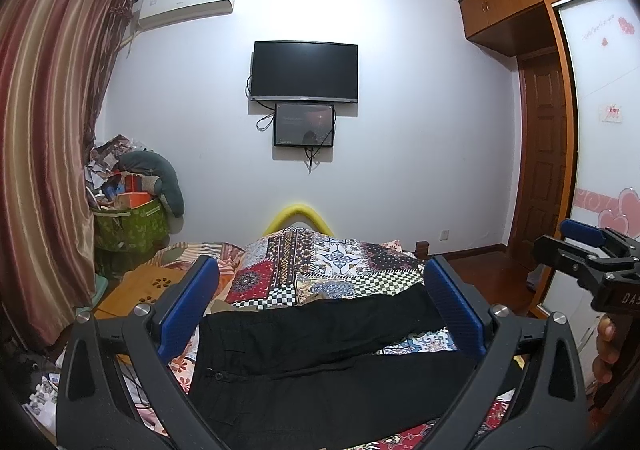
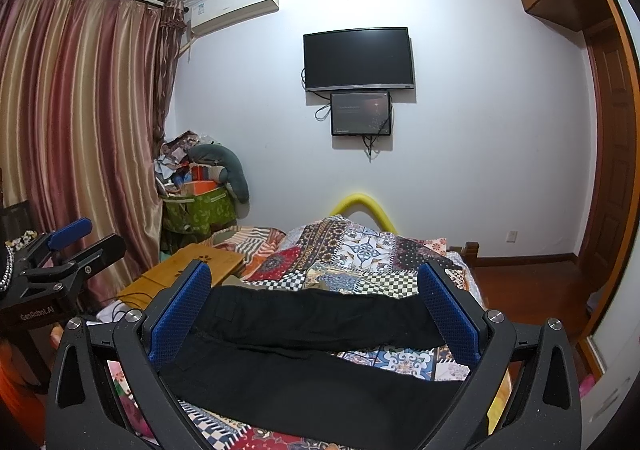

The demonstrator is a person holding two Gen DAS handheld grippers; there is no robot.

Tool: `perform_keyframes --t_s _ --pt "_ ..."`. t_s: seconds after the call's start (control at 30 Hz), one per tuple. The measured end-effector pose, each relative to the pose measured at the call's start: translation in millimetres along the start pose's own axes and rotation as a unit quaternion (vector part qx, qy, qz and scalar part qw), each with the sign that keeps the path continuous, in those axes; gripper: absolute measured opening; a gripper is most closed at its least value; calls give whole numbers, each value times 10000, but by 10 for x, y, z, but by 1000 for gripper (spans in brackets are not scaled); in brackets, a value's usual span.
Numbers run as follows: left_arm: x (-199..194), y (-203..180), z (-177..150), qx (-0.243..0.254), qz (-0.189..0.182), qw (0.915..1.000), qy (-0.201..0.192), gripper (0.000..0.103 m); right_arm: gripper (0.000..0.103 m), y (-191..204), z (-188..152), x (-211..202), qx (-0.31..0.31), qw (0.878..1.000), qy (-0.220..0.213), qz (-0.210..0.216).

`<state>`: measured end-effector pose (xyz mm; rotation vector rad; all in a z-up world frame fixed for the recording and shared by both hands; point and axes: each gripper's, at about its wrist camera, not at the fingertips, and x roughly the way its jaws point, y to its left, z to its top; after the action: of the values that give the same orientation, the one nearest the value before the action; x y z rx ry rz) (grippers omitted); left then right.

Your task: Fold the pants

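While both claws gape empty, black pants [image 1: 320, 362] lie across the quilt [image 1: 340, 262].

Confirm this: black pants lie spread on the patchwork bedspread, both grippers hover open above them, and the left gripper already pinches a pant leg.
Not quite. The left gripper pinches nothing: the left wrist view shows its jaws wide apart above the black pants. The pants do lie on the patchwork bedspread, and the right gripper is open too.
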<state>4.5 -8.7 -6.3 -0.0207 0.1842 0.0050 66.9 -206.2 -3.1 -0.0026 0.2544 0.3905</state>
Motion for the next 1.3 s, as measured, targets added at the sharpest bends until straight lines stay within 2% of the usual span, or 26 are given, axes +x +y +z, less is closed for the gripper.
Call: perform_keyframes --t_s 0.1,0.2,0.37,0.5,0.7,0.93,1.07,1.13,1.3 --pt "134 45 -32 25 120 9999 112 103 103 -54 -19 52 19 9999 45 -101" --pt "362 164 -76 -73 177 9991 384 103 103 -177 -50 142 61 9996 139 -255" --pt "852 439 -198 -243 336 9950 910 103 103 -597 -164 400 432 9970 453 -464" --pt "1291 667 -367 -182 312 9911 1281 103 103 -1058 -354 707 788 9898 820 -864" --pt "1854 1002 -648 -208 405 9836 1748 103 102 -1444 -630 1110 410 9770 1334 -1613" --pt "2616 1556 -999 -473 903 9632 2489 103 102 -1826 -900 1566 456 9631 1820 -1928" --pt "3050 1906 -1210 -764 1060 9491 2868 103 102 -2029 -1040 1852 605 9533 2276 -1891" --pt "3210 2058 -1312 -910 1083 9429 3015 103 102 -2131 -1137 2017 690 9438 2619 -1893" --pt "3610 2307 -1667 -983 1297 9248 3440 103 102 -2306 -1350 2331 784 9320 2999 -1878"
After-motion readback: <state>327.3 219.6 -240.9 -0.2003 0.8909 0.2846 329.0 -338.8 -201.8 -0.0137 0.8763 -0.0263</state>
